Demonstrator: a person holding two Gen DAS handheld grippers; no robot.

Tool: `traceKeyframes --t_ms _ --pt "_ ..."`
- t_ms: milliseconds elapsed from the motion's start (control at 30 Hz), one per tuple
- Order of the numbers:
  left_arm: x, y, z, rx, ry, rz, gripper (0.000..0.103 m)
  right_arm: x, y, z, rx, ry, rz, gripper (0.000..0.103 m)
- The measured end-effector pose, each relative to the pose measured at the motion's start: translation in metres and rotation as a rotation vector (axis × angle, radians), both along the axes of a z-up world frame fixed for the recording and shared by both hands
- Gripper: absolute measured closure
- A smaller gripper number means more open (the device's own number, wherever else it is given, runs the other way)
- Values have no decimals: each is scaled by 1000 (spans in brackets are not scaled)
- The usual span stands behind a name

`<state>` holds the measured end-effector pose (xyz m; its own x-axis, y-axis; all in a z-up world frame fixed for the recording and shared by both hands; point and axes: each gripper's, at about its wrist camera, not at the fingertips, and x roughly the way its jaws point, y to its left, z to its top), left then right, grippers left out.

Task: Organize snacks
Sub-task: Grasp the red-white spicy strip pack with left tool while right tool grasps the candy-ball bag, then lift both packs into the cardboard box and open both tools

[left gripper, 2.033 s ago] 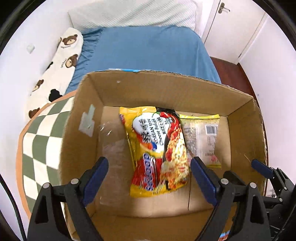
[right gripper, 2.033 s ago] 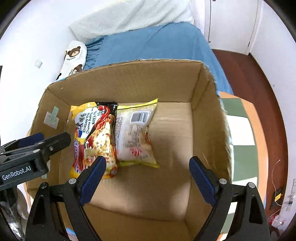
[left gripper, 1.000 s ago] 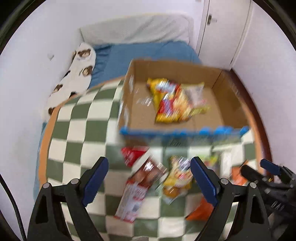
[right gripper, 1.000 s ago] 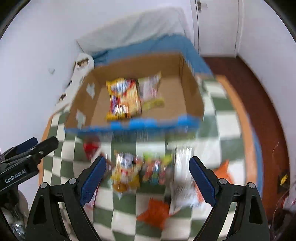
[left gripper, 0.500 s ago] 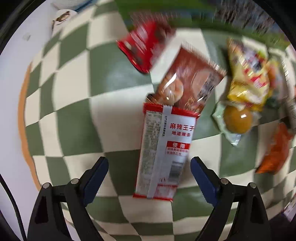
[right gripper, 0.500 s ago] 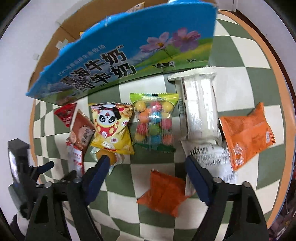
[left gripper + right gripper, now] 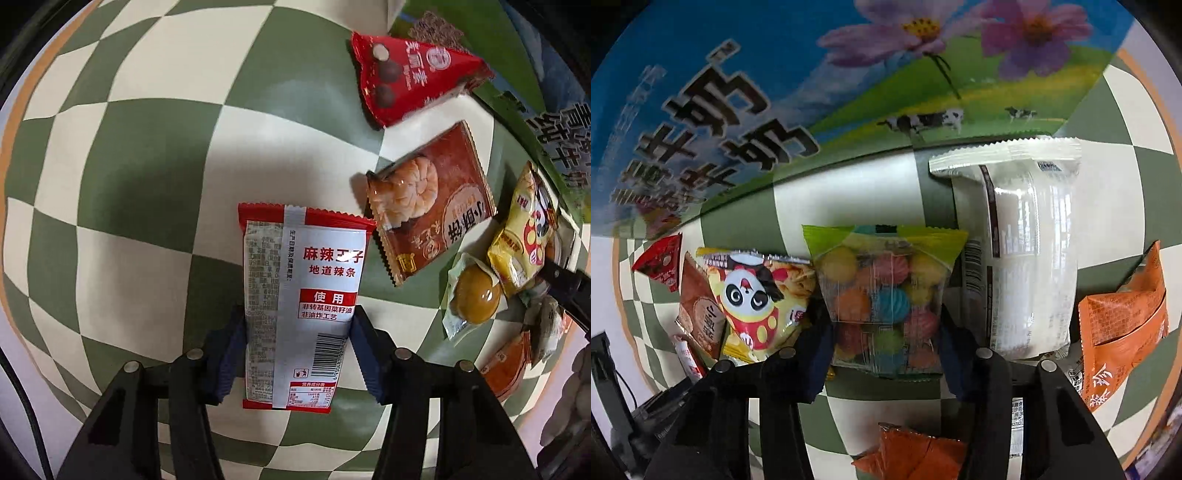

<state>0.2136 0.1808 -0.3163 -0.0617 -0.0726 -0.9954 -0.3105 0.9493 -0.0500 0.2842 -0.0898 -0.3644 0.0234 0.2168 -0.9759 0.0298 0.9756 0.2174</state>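
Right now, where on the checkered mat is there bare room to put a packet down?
Bare: the green-and-white checkered mat left of the red-and-white spicy strip packet. Crowded: its right, where the brown shrimp packet, red triangular packet and yellow panda bag lie close.

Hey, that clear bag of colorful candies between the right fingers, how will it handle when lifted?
The candy bag will probably sag, since its film looks thin and crinkled. The loose round pieces may shift toward the bottom. Its glossy film could slip between the right gripper's fingers.
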Motion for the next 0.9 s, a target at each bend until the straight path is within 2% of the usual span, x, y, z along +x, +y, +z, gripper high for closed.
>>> traceKeyframes --t_ms 167,333,633,733,900 --pt "-4 5 -11 9 12 -64 48 -34 14 -3 -3 71 120 51" --pt "-17 -8 -14 55 4 -104 48 -63 27 -12 -9 117 176 51" --pt "-36 -19 -9 76 -32 -92 58 -52 16 -15 23 93 64 48" --pt "-39 -29 -2 78 -36 -100 61 -51 8 -11 19 62 57 52" --pt "-34 -55 11 60 -48 -117 61 -62 0 5 30 39 59 53"
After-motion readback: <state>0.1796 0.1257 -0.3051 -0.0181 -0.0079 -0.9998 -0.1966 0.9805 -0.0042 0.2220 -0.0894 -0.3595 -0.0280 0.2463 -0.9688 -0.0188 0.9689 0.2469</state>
